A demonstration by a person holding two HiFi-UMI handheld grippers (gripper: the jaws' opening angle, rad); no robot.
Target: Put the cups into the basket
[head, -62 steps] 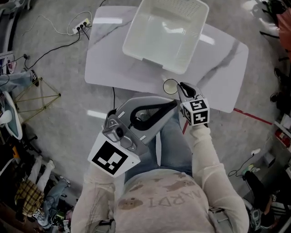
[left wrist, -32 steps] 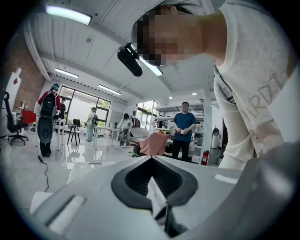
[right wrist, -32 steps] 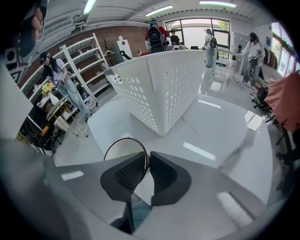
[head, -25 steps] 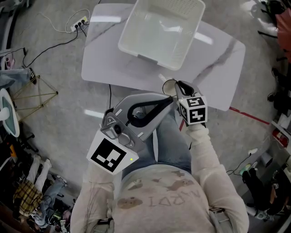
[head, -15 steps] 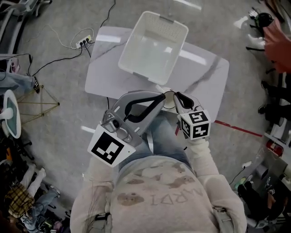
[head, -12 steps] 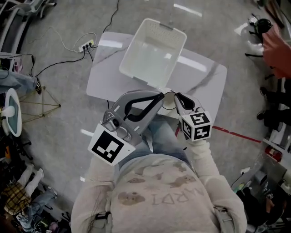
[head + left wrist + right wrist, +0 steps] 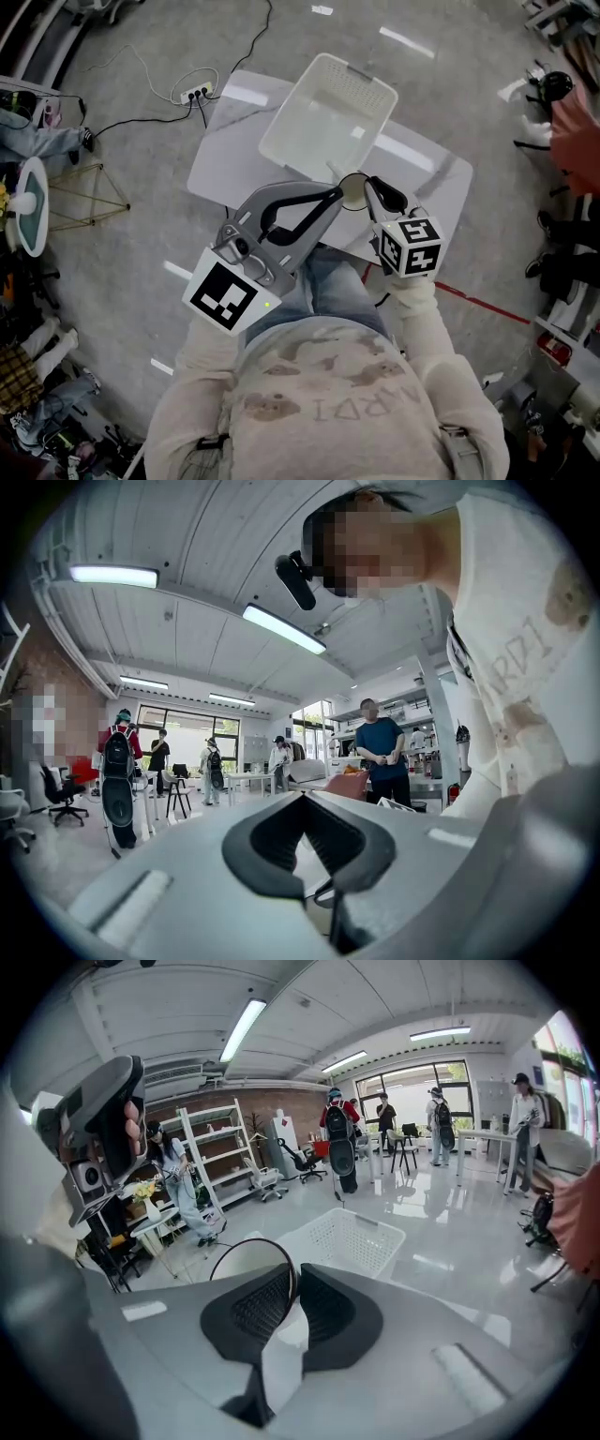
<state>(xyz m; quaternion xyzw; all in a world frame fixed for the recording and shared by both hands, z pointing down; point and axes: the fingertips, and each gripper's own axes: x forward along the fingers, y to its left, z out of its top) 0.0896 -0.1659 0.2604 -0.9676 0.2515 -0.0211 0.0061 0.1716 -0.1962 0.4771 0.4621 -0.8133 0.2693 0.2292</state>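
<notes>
A clear cup with a dark rim hangs in front of the white basket's near corner, and my right gripper is shut on its rim. In the right gripper view the cup sits pinched between the two black pads, right gripper. The white perforated basket stands empty on the white table; it also shows beyond the jaws as basket. My left gripper is shut on nothing, just left of the cup. Tilted upward, the left gripper faces the room.
A power strip with cables lies on the floor left of the table. A red line runs across the floor at the right. Several people stand about the room, with shelves and chairs behind.
Both grippers have risen from the table's front edge towards the basket's near corner, the right one carrying the cup. The head view has drawn back and shifted.
</notes>
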